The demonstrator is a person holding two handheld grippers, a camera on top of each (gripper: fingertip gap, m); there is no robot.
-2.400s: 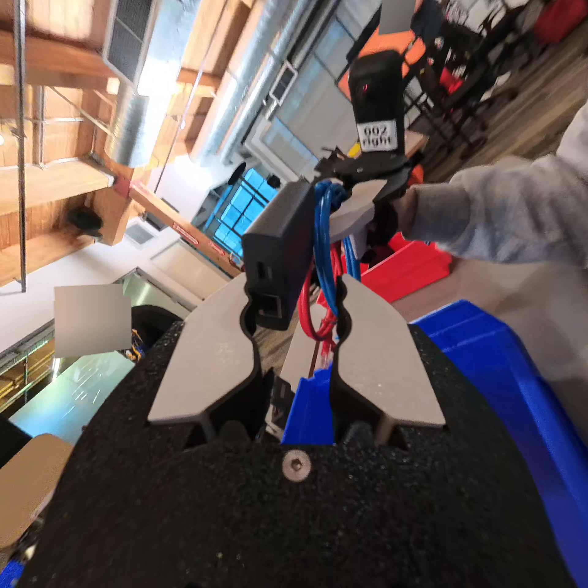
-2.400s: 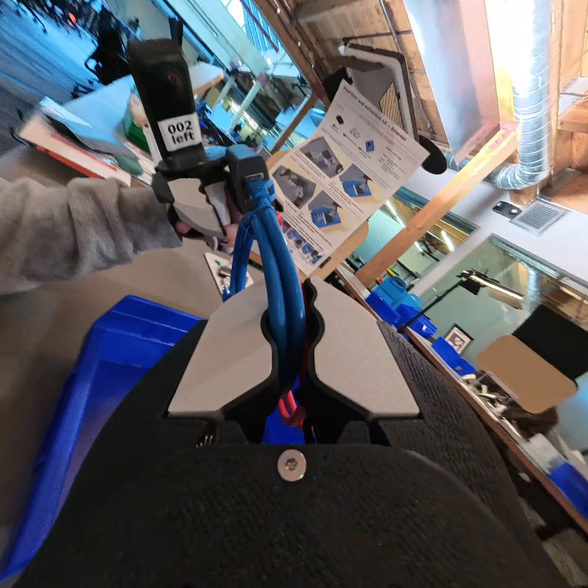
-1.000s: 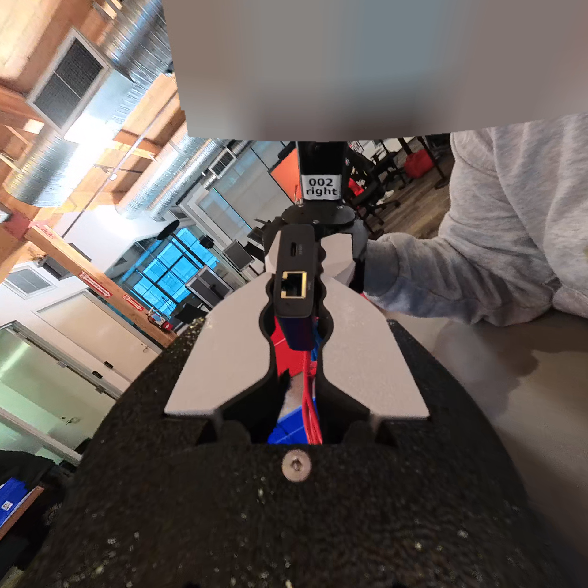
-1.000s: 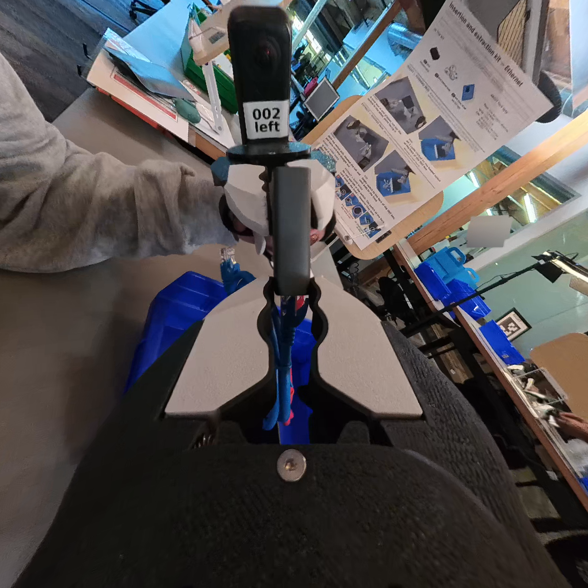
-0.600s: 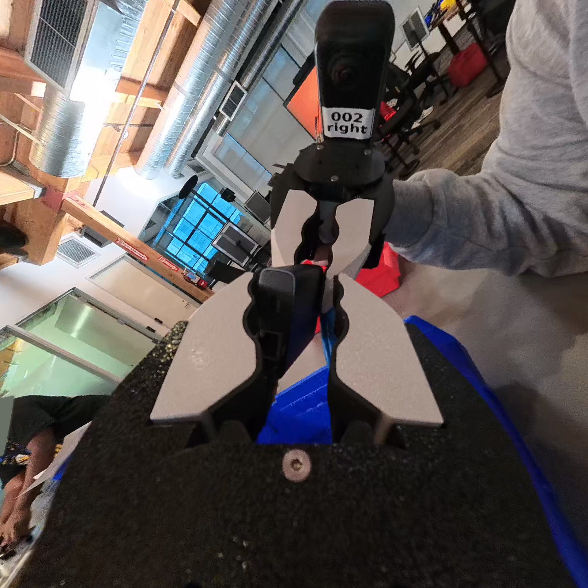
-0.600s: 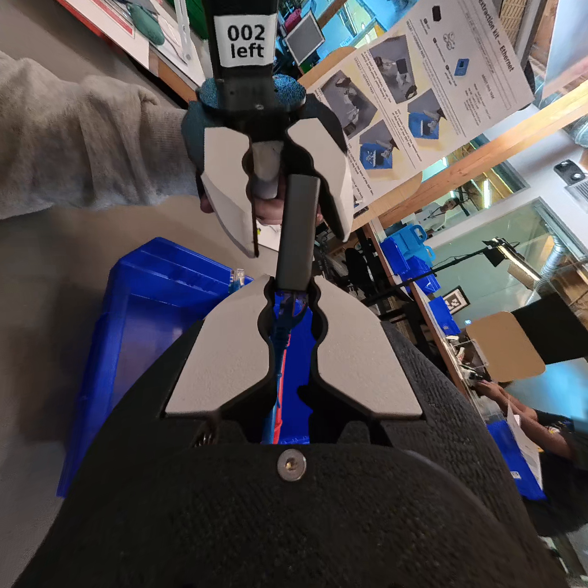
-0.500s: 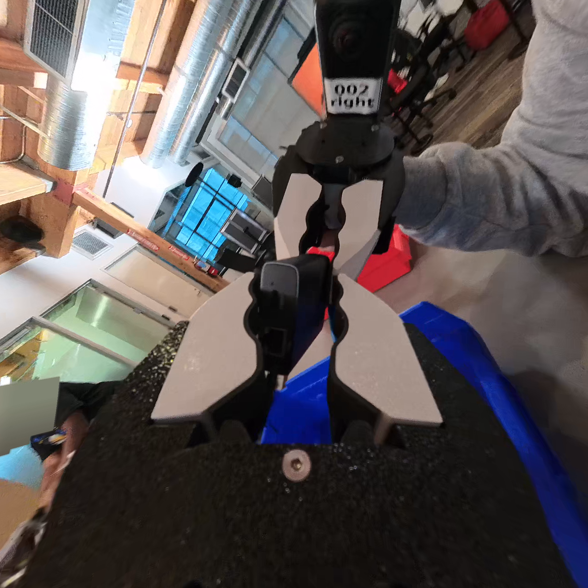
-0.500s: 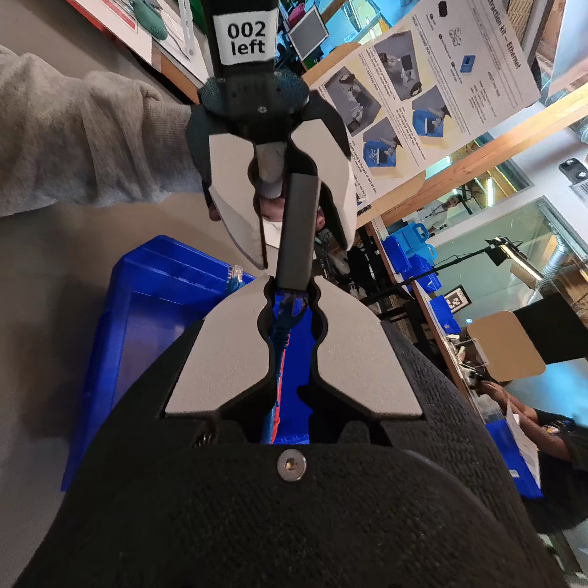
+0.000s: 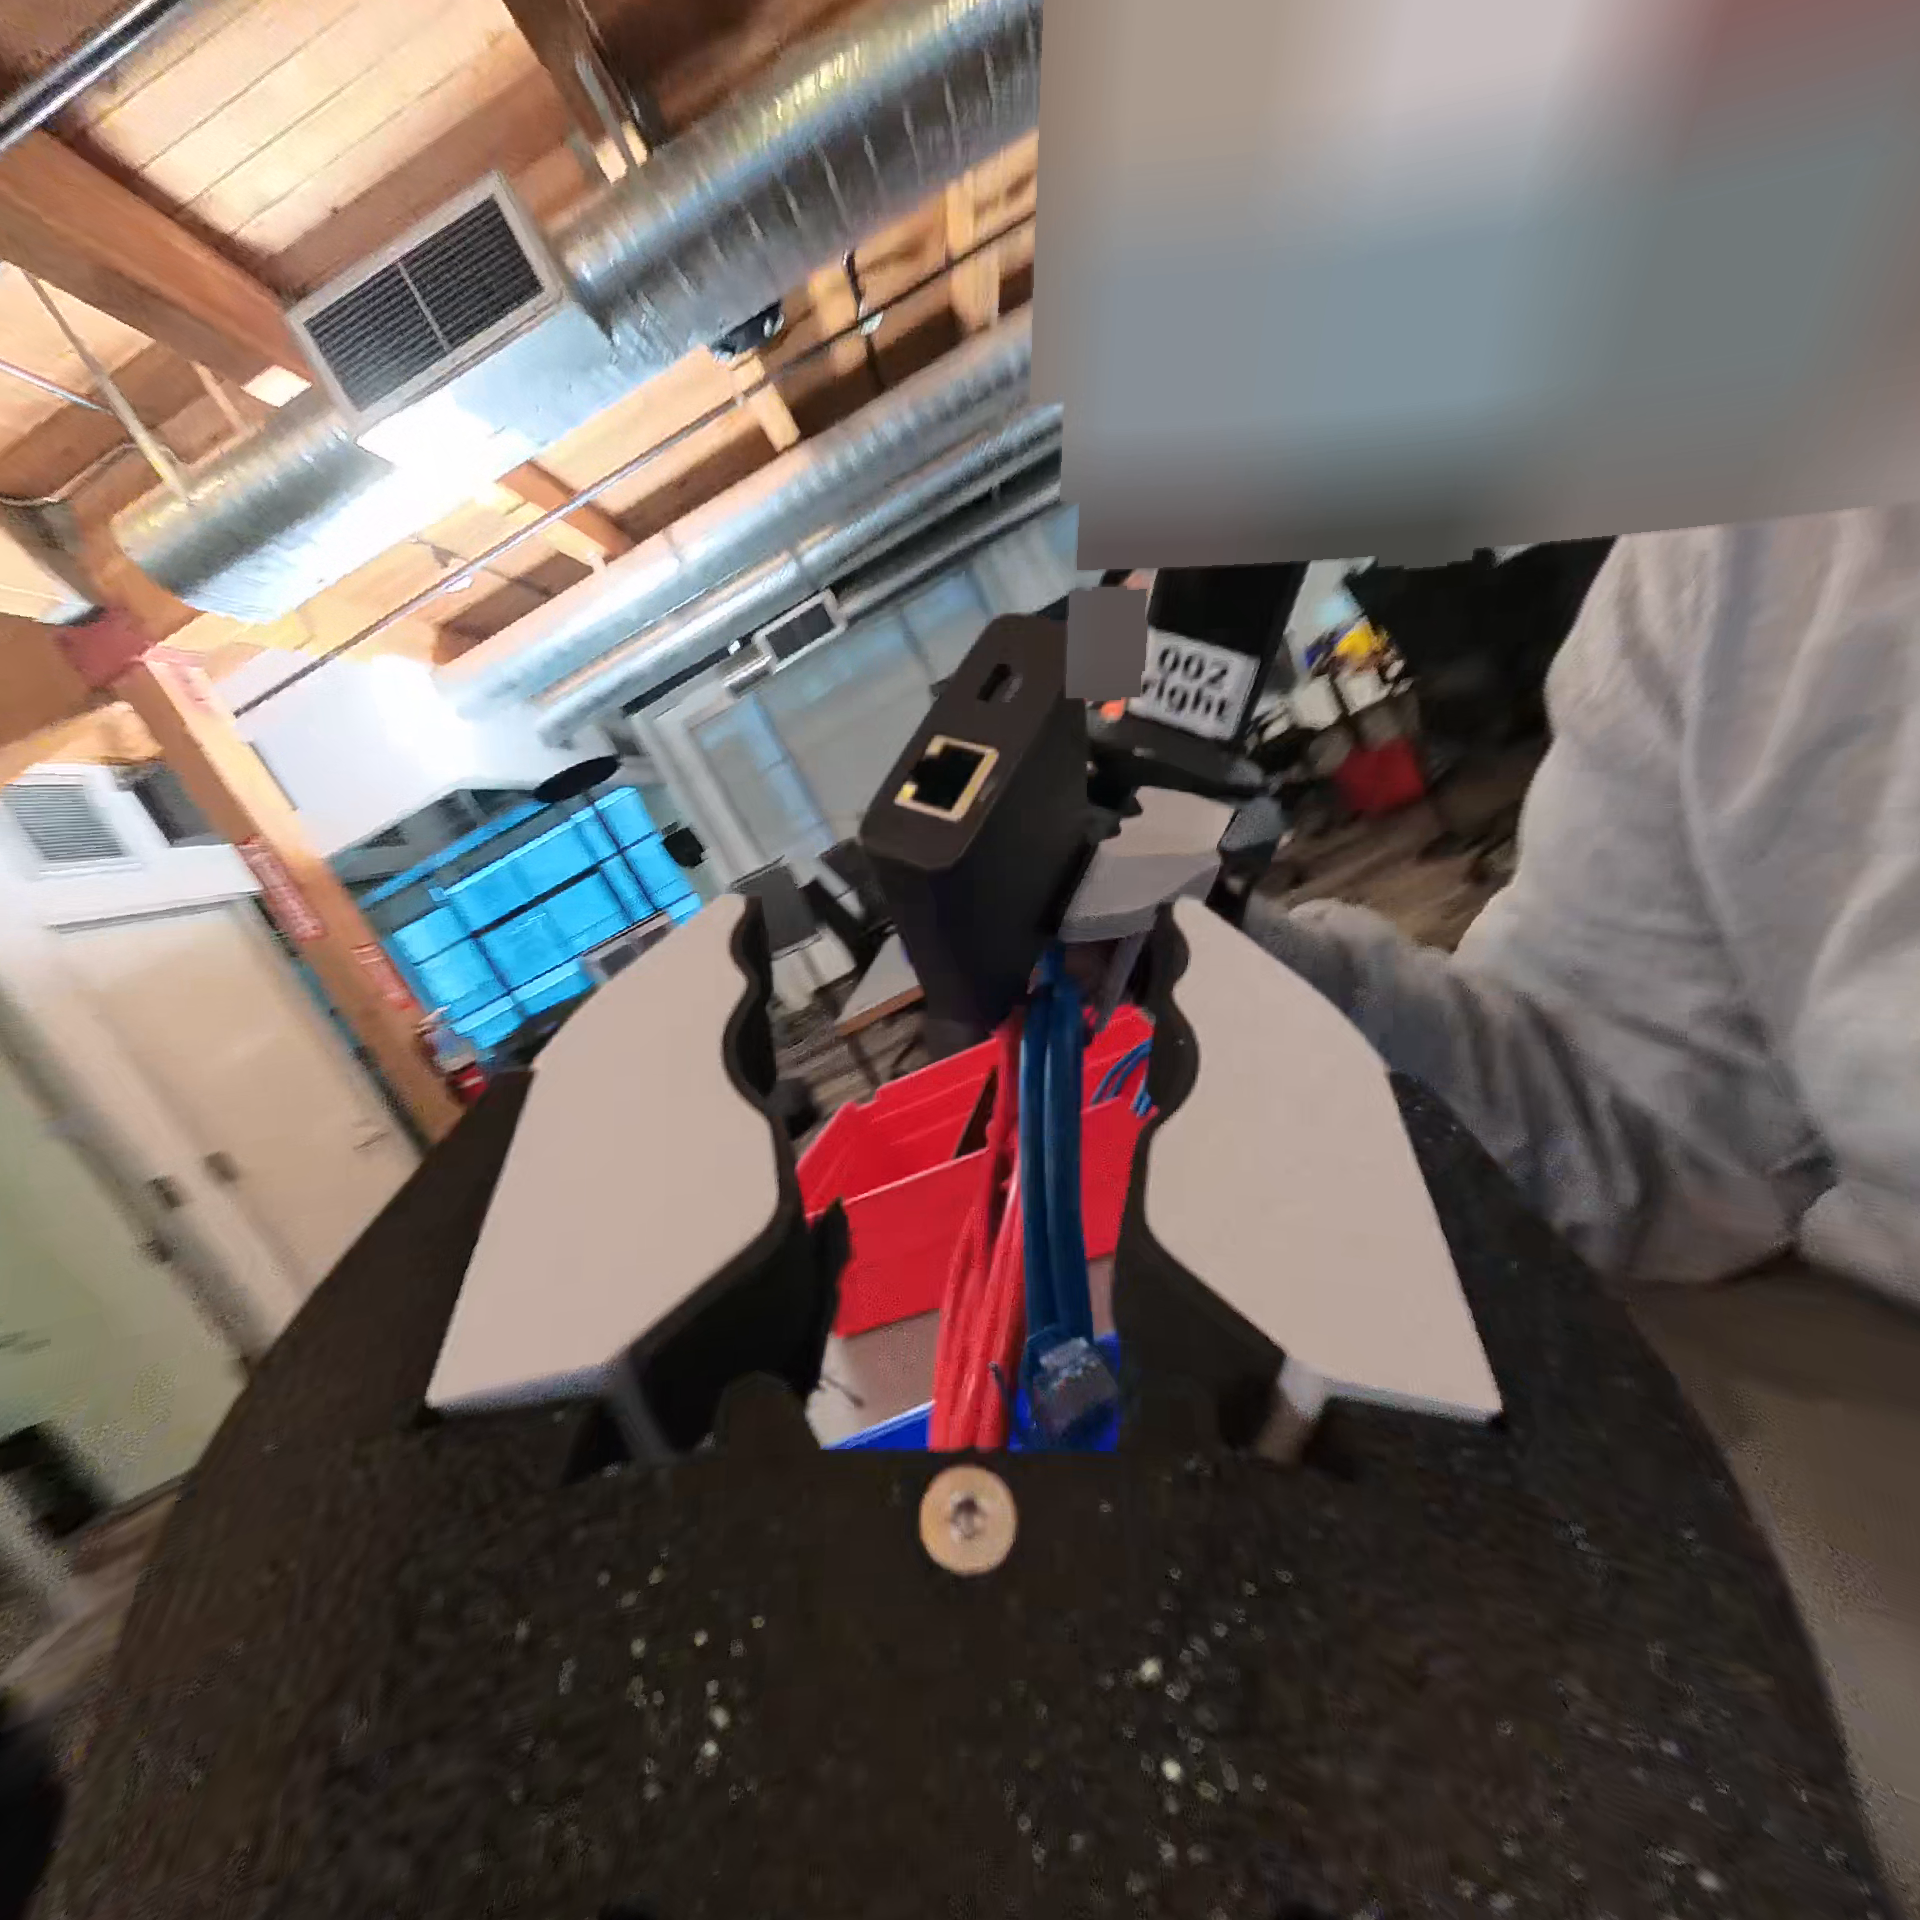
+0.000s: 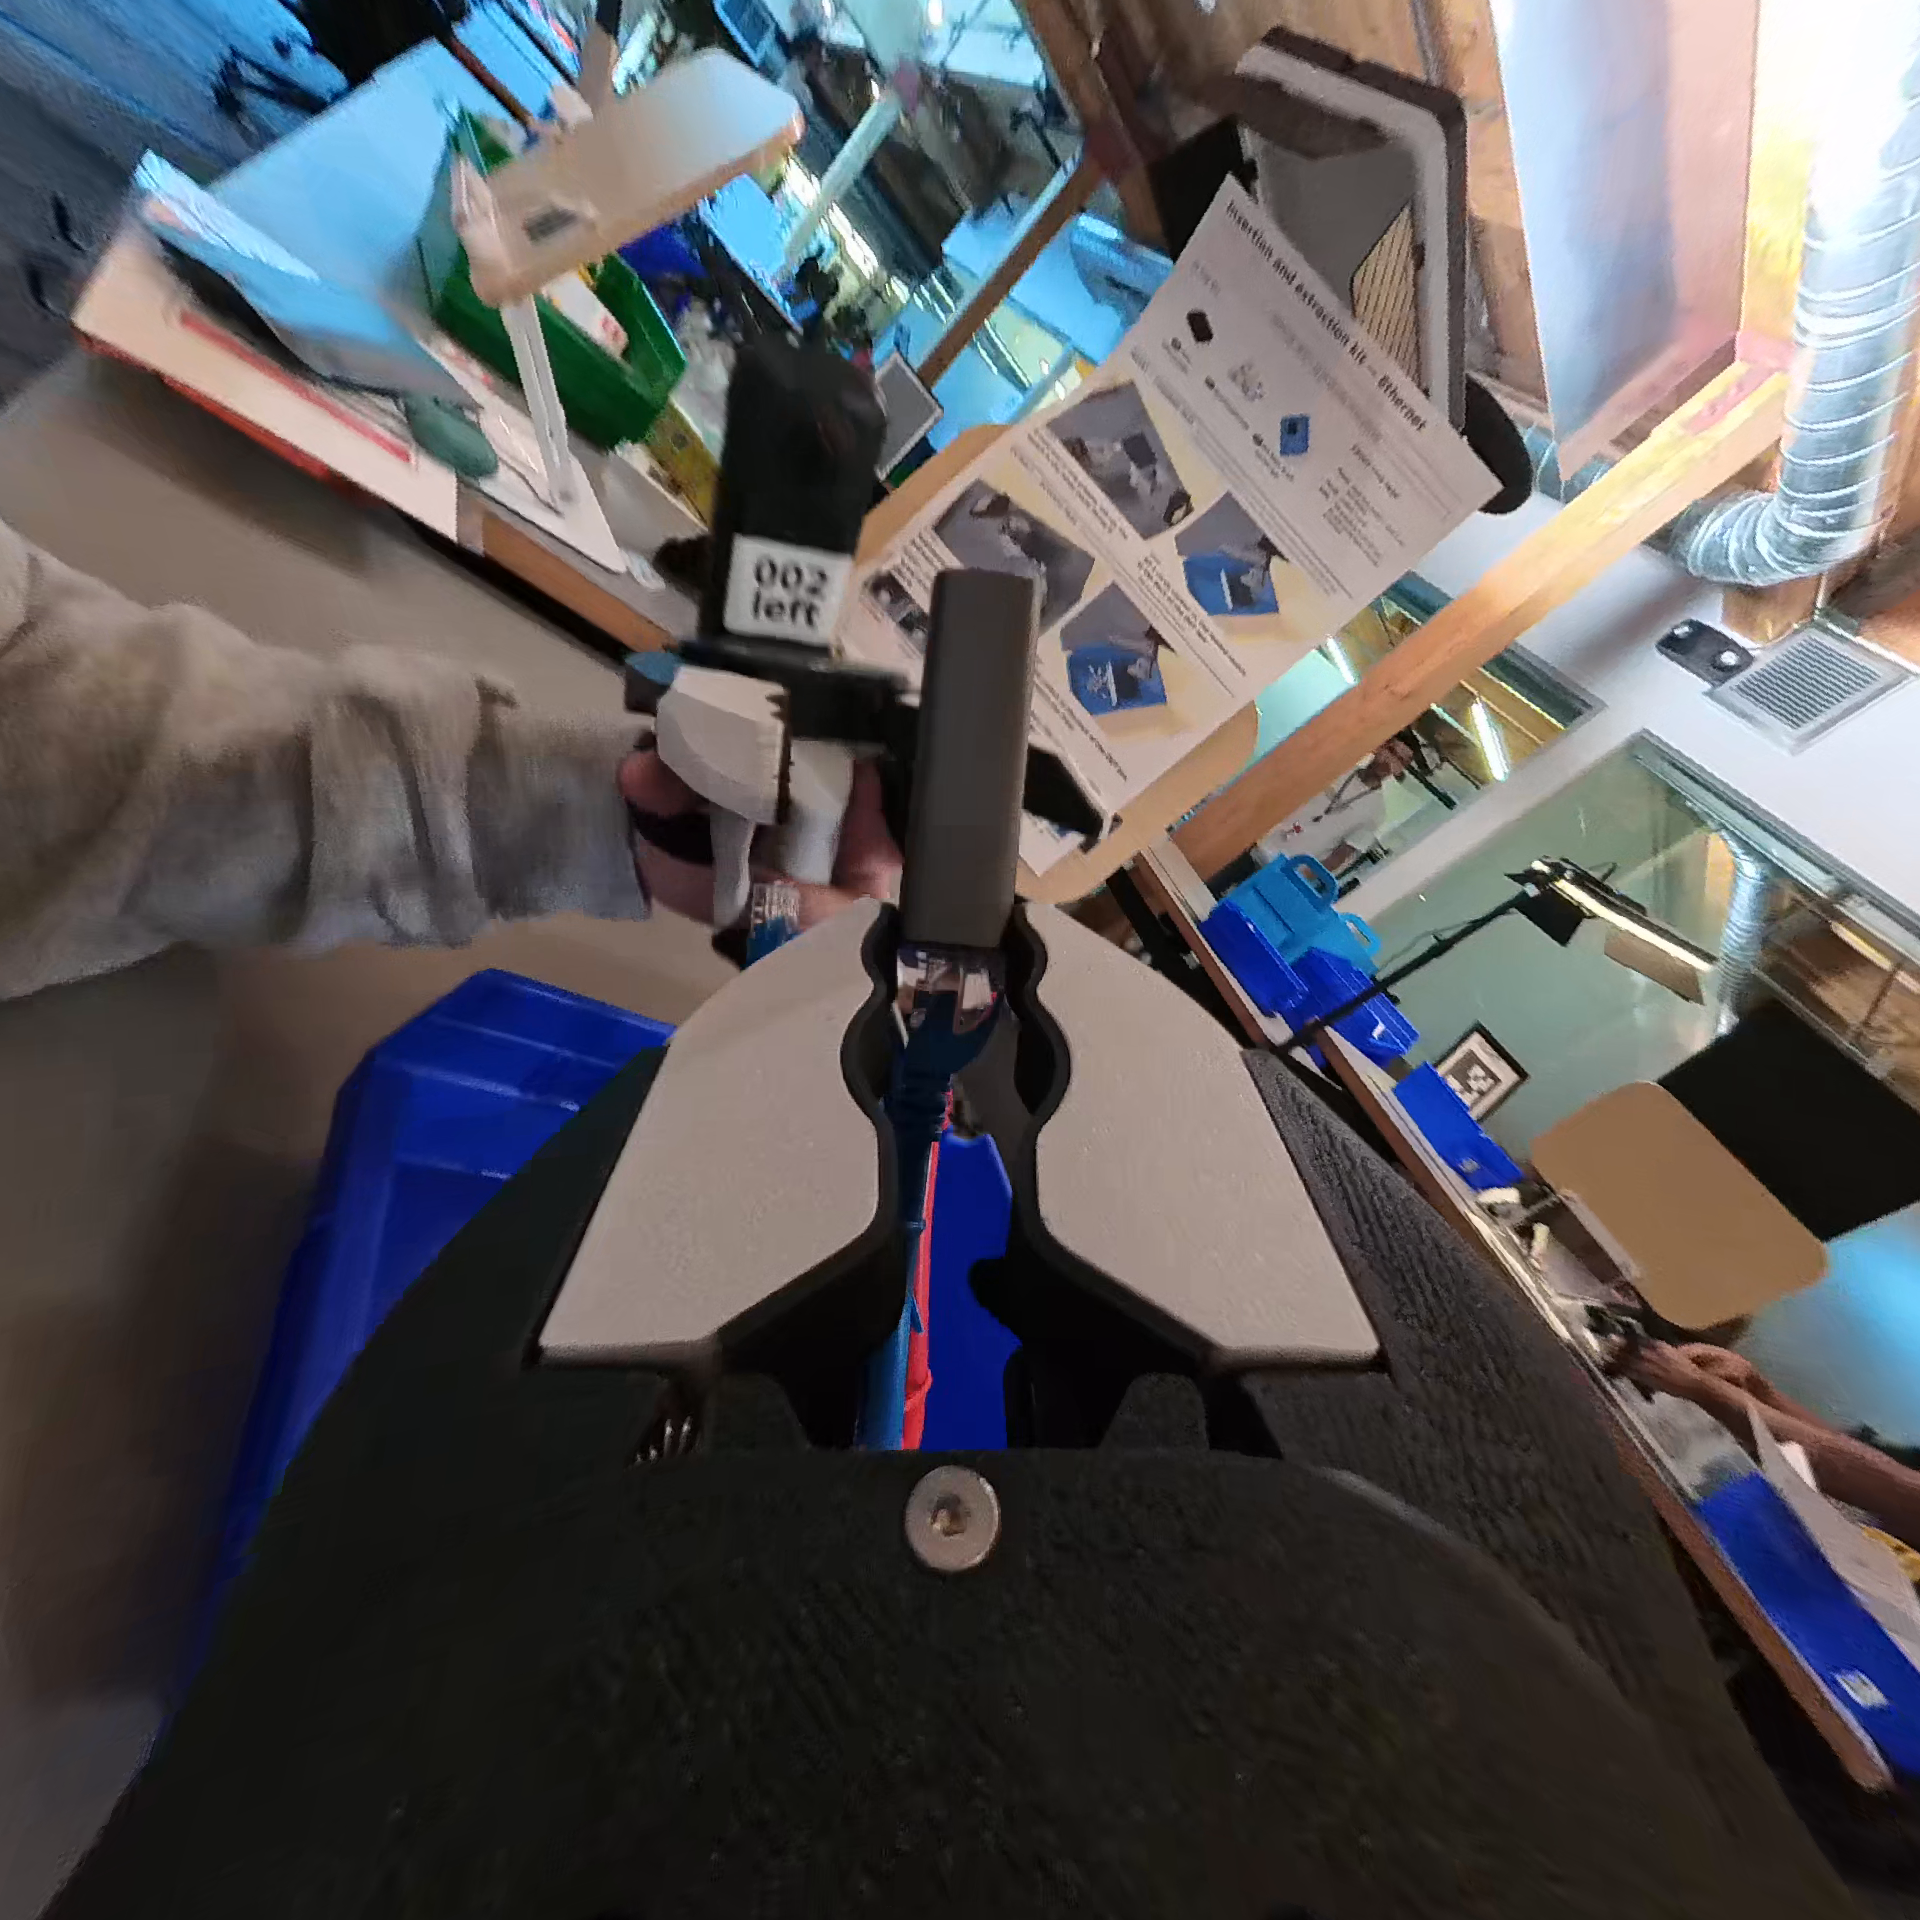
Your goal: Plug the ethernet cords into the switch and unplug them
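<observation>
Between right gripper [image 10: 954,935] jaws, clamped: dark adapter block [image 10: 966,769], long axis pointing away from the jaws, blue cable [image 10: 914,1101] plugged beneath. Left gripper [image 9: 961,977] jaws apart, holding nothing, adapter's port facing them. Below: blue bin [image 10: 436,1122], red bin [image 9: 914,1174], counter [image 10: 135,1091].

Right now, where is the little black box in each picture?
Left wrist view: the black box sits just above the middle, beyond the open left gripper, port side showing.
Right wrist view: it stands upright at the middle, pinched at its bottom end by the right gripper.
Shared landmark: the blue cable hanging under the box.
</observation>
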